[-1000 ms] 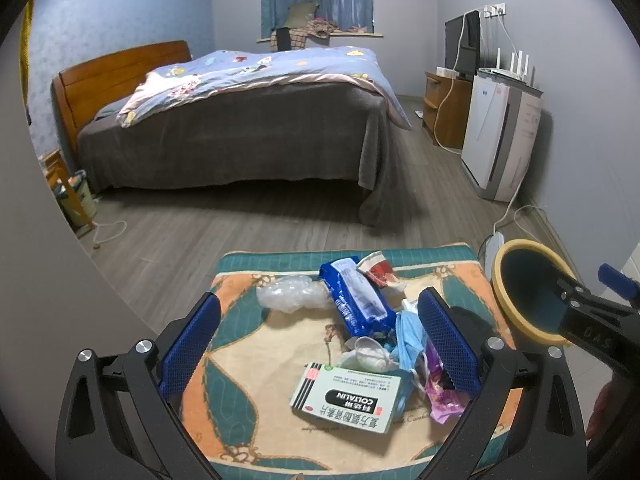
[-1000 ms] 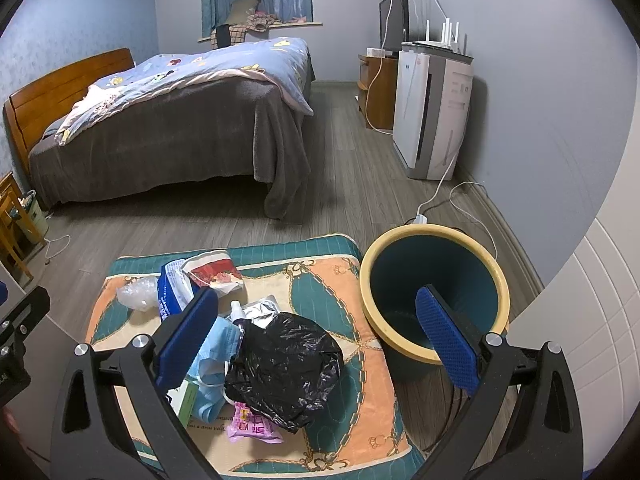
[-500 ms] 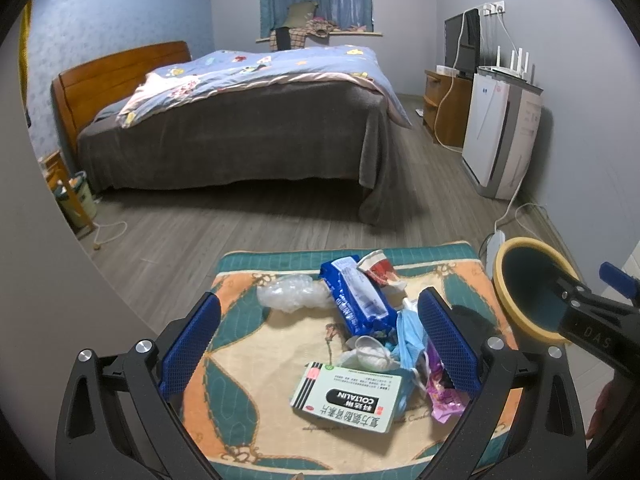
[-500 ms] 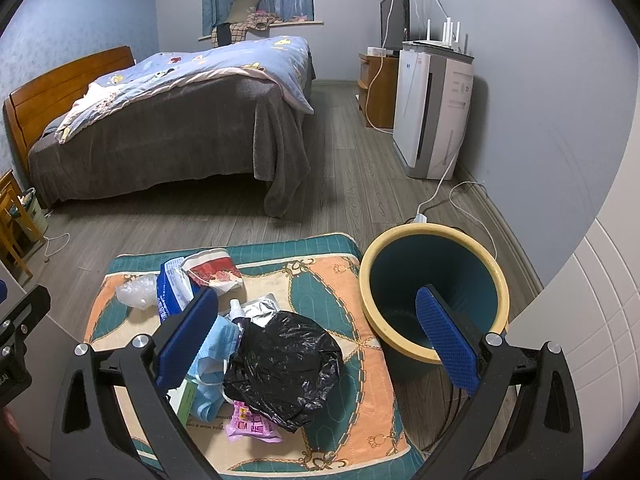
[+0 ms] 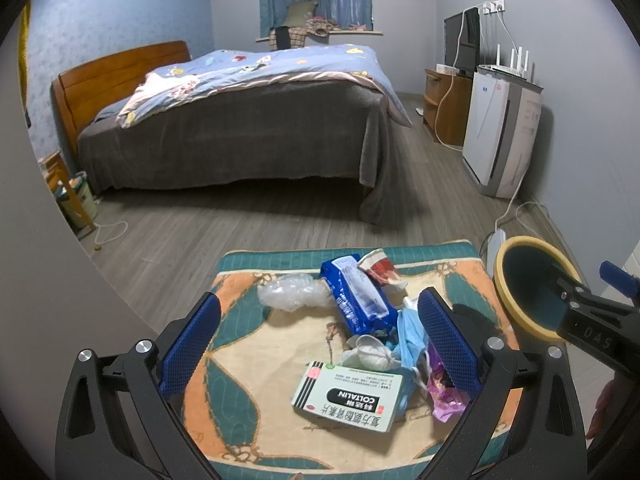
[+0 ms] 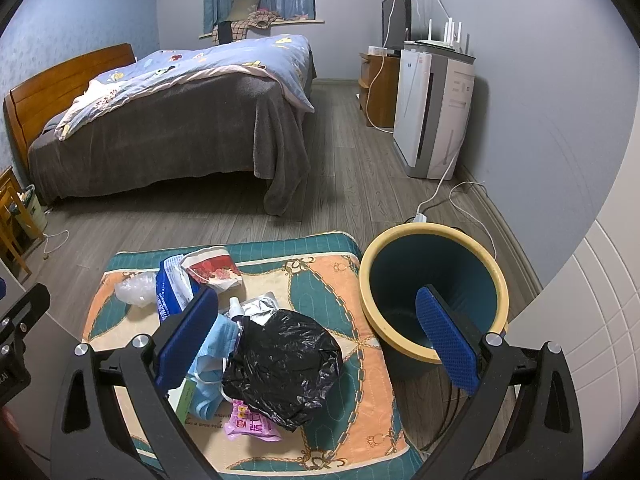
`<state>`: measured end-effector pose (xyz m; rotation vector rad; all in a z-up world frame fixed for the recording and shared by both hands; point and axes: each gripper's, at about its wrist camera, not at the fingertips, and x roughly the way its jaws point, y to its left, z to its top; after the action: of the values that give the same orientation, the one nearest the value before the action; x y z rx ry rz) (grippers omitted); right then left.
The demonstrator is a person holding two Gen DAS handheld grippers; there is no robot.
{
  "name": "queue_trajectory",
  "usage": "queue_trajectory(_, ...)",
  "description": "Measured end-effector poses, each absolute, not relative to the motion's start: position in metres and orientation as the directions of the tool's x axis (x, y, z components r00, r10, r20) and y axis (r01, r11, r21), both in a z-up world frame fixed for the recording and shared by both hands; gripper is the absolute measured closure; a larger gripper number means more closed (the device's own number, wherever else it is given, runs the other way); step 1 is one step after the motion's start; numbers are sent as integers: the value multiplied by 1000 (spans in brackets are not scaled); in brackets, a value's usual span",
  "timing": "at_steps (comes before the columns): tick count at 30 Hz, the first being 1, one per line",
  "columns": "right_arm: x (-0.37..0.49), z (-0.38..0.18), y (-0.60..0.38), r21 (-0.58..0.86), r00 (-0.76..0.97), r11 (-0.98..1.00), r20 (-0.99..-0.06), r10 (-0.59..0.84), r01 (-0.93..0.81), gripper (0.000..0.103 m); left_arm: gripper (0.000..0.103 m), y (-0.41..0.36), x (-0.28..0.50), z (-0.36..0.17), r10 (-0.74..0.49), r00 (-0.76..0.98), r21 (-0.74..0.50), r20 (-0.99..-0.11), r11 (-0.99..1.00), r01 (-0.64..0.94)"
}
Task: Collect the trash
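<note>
The black bag (image 6: pixel 284 368) sat low-centre in the right wrist view among litter on the mat (image 6: pixel 320 276); it looked light, soft and slippery, best pinched at a crumpled fold. The bin (image 6: pixel 434 294) stood right. Both the right gripper (image 6: pixel 316 344) and left gripper (image 5: pixel 320 344) were spread, empty.

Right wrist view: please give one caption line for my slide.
Open right gripper above crumpled black bag on patterned mat, yellow-rimmed bin beside.

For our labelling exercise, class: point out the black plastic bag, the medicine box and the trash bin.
black plastic bag (image 6: pixel 284 364), right wrist view, middle of its crumpled top.
medicine box (image 5: pixel 352 396), left wrist view, printed top face.
trash bin (image 6: pixel 434 230), right wrist view, far yellow rim.
</note>
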<state>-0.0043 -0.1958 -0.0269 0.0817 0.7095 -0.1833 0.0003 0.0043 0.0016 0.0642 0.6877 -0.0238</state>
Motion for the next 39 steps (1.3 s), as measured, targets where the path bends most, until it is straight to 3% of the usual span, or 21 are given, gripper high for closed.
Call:
queue_trajectory(29,-2,-9,-196,-23,741,988,-659,-129,151,6,5,5,3,-10,-29,749,20,-662,998,56)
queue_trajectory(35,15,-1,-201,-100,720,994,-688,-91,30,6,5,2,12,-15,-58,729,10,-682,996,89)
queue_trajectory(39,21,-11,-205,-79,707,993,-707,4,-85,6,5,8,18,-25,-70,715,-31,-695,997,67)
